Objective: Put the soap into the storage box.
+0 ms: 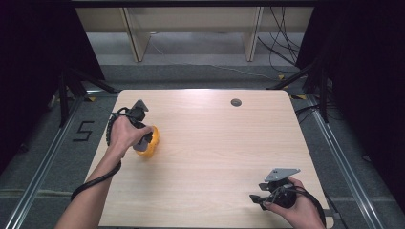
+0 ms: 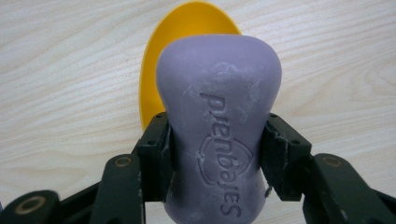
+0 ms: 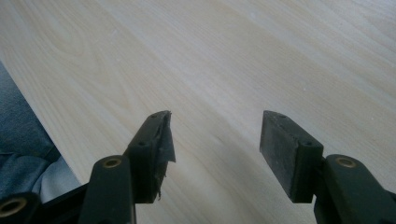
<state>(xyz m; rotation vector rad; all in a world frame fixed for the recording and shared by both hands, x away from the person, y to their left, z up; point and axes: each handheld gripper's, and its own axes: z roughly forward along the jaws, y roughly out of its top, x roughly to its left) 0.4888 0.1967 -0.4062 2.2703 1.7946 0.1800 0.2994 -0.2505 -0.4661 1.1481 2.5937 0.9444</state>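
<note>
Soap (image 2: 219,140), purple, sits squeezed tight in the left gripper (image 2: 217,149), just over the yellow dish (image 1: 152,142). Lower it slowly, flat, into the dish middle. Right gripper (image 3: 215,154) waits apart, jaws wide, holding nothing.

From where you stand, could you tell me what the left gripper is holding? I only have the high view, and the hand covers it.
Observer: The left gripper is shut on a purple soap bar, gripped at its narrow waist.
Operator: Thank you. Is the yellow thing beside the hand part of that?
Observer: No, it is a separate yellow dish, lying on the table behind the bar.
Operator: And the right gripper?
Observer: The right gripper has its jaws apart with nothing between them, above bare wood near the table's edge.
</note>
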